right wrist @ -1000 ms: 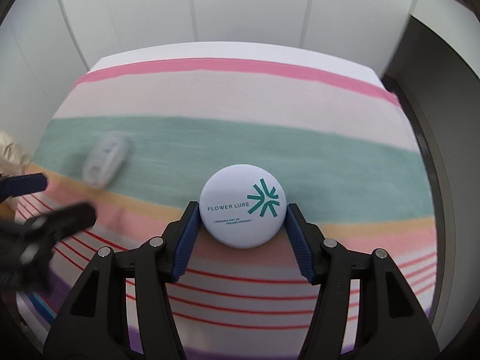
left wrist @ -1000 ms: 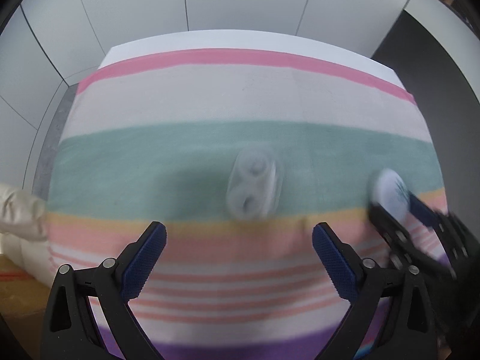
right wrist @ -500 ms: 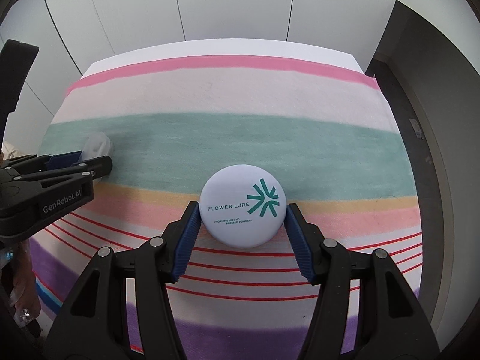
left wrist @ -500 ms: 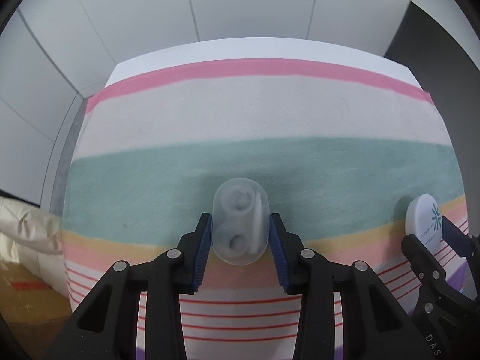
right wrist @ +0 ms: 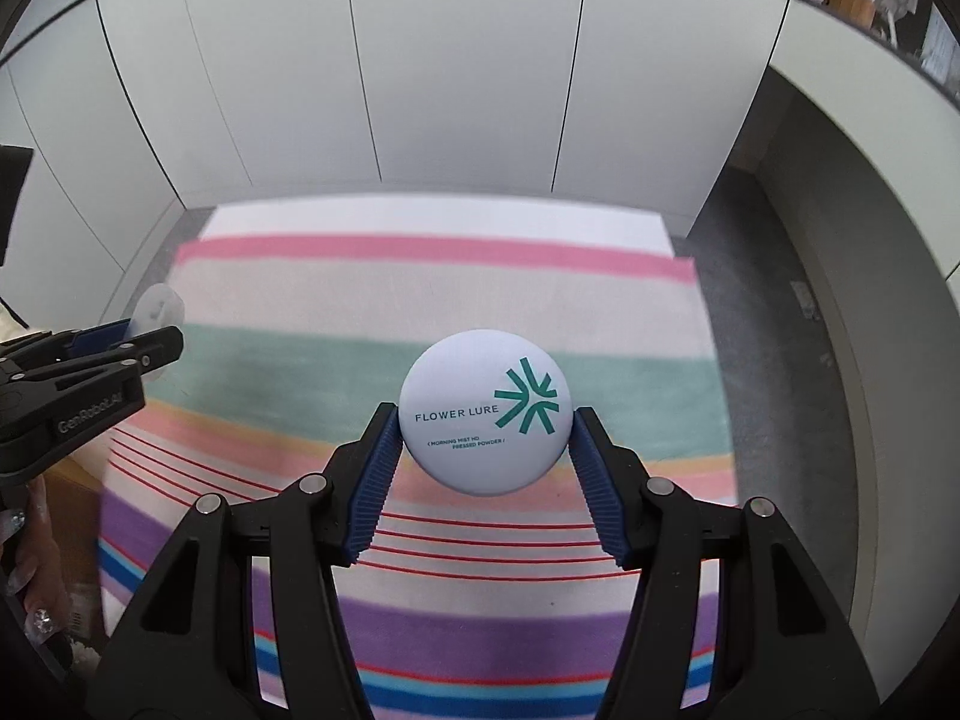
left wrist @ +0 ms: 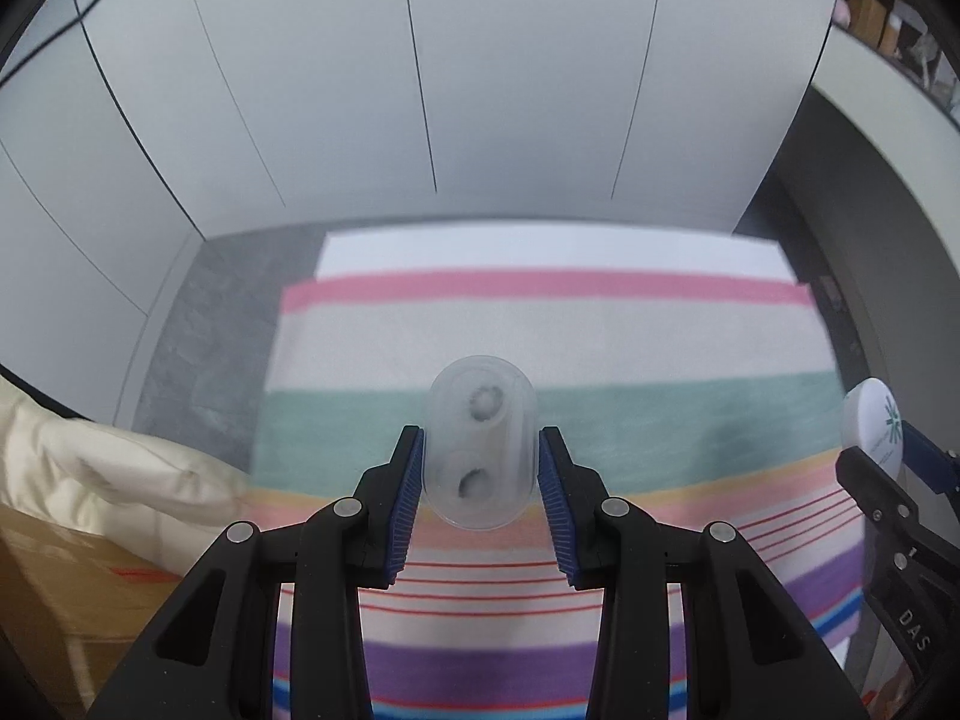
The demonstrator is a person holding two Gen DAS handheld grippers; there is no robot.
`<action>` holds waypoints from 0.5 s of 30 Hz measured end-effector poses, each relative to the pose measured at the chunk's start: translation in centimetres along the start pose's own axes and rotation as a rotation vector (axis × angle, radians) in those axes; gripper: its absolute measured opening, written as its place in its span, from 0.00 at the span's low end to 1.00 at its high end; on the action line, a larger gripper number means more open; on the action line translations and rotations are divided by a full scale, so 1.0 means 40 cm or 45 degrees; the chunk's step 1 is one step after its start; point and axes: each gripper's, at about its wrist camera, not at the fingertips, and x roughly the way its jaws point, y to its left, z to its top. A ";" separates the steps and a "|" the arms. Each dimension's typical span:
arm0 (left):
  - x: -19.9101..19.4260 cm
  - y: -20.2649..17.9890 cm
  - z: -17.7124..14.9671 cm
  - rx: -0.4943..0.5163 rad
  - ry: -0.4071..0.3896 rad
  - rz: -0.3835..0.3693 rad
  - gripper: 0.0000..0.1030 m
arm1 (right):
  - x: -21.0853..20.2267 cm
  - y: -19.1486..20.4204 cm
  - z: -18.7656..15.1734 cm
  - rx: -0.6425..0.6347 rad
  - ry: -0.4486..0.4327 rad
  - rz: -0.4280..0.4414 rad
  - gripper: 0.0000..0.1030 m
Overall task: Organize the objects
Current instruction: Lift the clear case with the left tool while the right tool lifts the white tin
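left gripper (left wrist: 480,474): clamped on clear lens case (left wrist: 480,450) | right gripper (right wrist: 483,438): closed on white compact (right wrist: 485,414) | both held above striped cloth (left wrist: 600,330)

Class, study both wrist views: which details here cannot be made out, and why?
- Clear case, left wrist view: contents, blurred behind frosted plastic.
- White compact, right wrist view: underside, turned away.
- Striped cloth, both views: near edge, hidden by the left gripper and right gripper.
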 end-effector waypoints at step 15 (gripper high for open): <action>-0.383 -0.003 0.013 0.047 -0.169 0.033 0.37 | -0.343 -0.015 0.059 -0.004 -0.150 -0.011 0.58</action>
